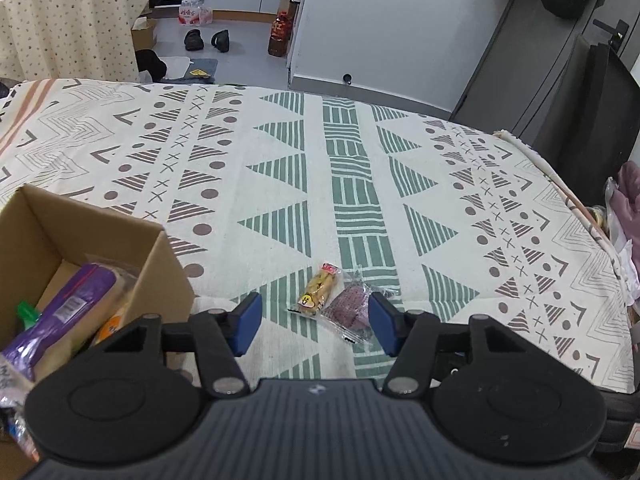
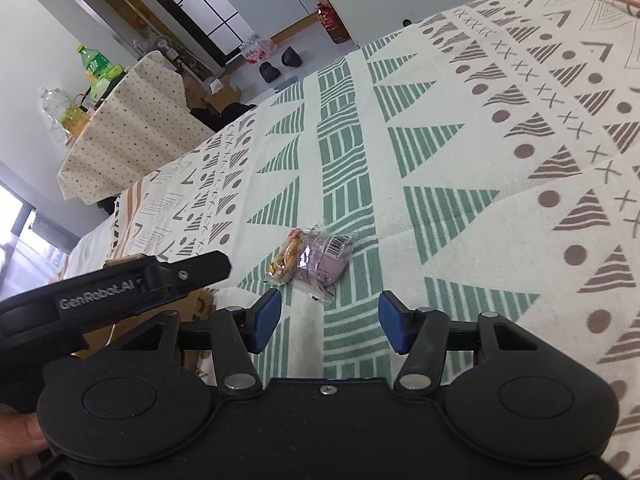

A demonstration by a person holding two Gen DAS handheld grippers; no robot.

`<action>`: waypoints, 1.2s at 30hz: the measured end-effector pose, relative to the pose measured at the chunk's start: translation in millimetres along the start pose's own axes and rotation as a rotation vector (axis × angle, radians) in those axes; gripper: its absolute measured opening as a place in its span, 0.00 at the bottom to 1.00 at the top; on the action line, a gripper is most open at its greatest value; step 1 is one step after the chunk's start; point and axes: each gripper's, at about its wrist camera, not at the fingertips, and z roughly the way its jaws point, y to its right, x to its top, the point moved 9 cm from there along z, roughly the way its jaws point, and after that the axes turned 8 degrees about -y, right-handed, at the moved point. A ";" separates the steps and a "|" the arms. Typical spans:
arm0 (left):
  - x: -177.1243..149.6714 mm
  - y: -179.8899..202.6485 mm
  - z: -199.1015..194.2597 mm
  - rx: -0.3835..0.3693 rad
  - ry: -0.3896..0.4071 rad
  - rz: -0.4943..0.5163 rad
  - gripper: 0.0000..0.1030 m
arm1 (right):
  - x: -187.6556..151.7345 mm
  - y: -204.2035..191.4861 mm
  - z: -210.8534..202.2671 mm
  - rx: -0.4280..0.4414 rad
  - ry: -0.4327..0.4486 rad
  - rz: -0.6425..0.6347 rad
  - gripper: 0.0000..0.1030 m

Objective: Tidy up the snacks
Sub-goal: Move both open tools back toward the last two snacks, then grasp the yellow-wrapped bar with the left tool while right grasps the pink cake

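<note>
**Two loose snacks, two open grippers, one easy fumble**

Two wrapped snacks lie touching each other on the patterned cloth of the desk (image 1: pixel 280 184): a yellow packet (image 1: pixel 319 290) on the left and a purple packet (image 1: pixel 352 307) overlapping its right edge. Just beside them on the left stands the cardboard box (image 1: pixel 164 264), open-topped and already holding several packets, including a long purple bag (image 1: pixel 60 312).

Both tools hang above the pair. The left gripper (image 1: pixel 316 322) has its jaws spread wide with nothing between them, the purple packet lying just beside its right pad. The right gripper (image 2: pixel 330 320) is likewise wide open and empty, a little nearer than the snacks.

The main hazard, as I judge it, is the overlap. Closing on one packet may catch the crinkled film of the other, so that it drags along and drops short of the box or slides off. The wrappers look thin and slippery; a pinch on the loose seal alone may slip. The soft cloth could also bunch up under a low pad. With both tools converging on one small spot, they may knock each other. The box looks fairly full, so a careless drop might land on its rim.
</note>
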 end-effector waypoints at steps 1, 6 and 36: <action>0.4 -0.4 3.0 -0.002 -0.003 -0.001 0.53 | 1.2 0.1 2.6 0.005 -0.002 0.005 0.52; 0.9 -1.4 17.6 -0.005 -0.019 0.006 0.45 | 4.8 0.7 16.7 0.017 -0.015 0.021 0.50; 14.3 4.6 85.7 -0.023 -0.108 0.000 0.35 | 22.5 11.6 46.5 -0.036 -0.069 -0.011 0.23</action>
